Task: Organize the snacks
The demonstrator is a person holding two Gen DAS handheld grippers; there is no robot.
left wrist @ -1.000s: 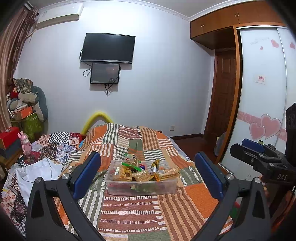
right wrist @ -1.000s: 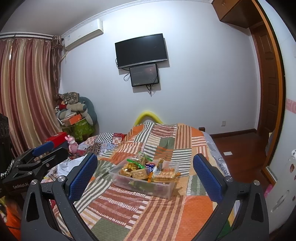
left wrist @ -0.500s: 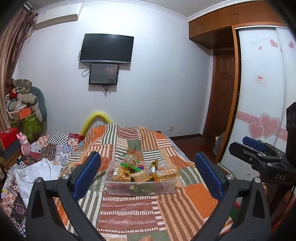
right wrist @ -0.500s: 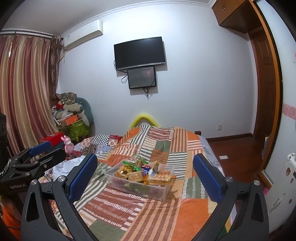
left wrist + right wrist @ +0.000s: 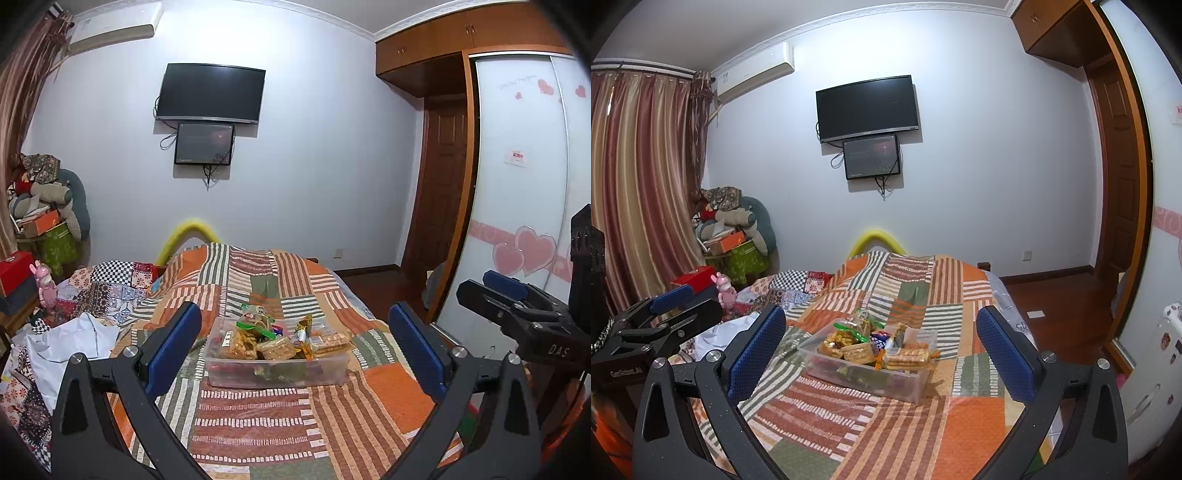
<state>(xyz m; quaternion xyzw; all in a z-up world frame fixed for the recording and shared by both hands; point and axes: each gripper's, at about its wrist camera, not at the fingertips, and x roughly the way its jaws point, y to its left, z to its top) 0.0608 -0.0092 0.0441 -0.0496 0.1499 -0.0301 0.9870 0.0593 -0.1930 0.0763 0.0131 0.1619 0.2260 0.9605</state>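
A clear plastic bin filled with several wrapped snacks sits on a patchwork bedspread. My left gripper is open and empty, held back from the bin, which lies between its blue pads. In the right wrist view the same bin holds the snacks. My right gripper is open and empty, also short of the bin. Each gripper shows at the edge of the other's view: the right gripper, the left gripper.
White cloth and patterned bedding lie on the bed's left. A pink toy, red box and piled items stand left. A sliding wardrobe and wooden door are right.
Both views have shifted slightly; the bin sits a little lower and nearer in the frames. Both grippers remain open.
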